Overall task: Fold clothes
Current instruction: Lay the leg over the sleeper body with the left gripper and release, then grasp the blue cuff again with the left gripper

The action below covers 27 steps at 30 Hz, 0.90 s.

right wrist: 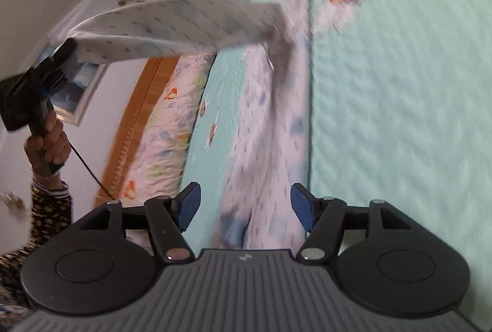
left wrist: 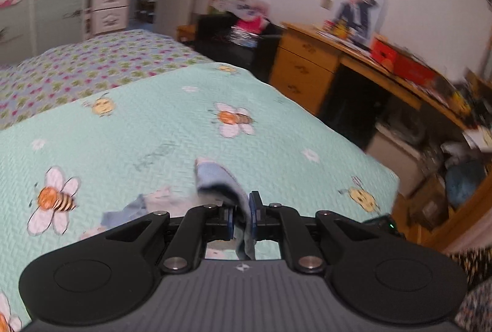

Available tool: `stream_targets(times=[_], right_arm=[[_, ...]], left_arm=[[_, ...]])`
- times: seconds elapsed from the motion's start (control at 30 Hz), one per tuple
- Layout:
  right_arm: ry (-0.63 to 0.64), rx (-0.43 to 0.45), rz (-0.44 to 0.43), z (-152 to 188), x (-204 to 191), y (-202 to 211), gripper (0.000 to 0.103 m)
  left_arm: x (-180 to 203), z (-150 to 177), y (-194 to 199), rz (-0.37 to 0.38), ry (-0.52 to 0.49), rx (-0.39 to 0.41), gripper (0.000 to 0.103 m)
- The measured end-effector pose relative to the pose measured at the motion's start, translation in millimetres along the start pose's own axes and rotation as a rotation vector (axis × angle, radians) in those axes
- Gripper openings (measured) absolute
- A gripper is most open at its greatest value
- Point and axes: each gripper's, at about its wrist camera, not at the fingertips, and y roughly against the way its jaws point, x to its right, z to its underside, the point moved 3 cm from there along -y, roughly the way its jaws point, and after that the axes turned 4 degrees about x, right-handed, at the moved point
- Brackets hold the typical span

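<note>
Here the left claw clamps a garment above the bee-print bedspread; right claw apart.

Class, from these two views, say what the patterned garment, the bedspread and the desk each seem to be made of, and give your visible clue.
Patterned garment: thin, soft woven cloth, probably cotton; it drapes and creases where lifted.
Bedspread: matte quilted fabric; stitched ripple texture, printed bees and flowers.
Desk: wood or wood veneer, slightly glossy; warm orange-brown surface, though blur hides any grain.

Garment lies on bedspread, beside pillow.
</note>
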Motion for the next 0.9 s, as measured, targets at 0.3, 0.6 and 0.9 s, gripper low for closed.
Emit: stream_targets(times=[0.3,0.6,0.9], right_arm=[[0.193,0.074,0.146,-87.4,-12.3,-66.4,0.067],[0.159,0.046,0.173,-97.8,4.0,-90.5,0.067],[0.112,0.020,0.154,-82.2,13.9,-86.3,0.067]], left_arm=[[-89.8,-20.2,-15.3,-0.227,0.099,0.002,0.008],[-110.8,66.1,-66.4,-0.105,0.291,-0.135,0.039],[-159.3,128.8,-129.5,-0.124,0.725,-0.157,0.047]])
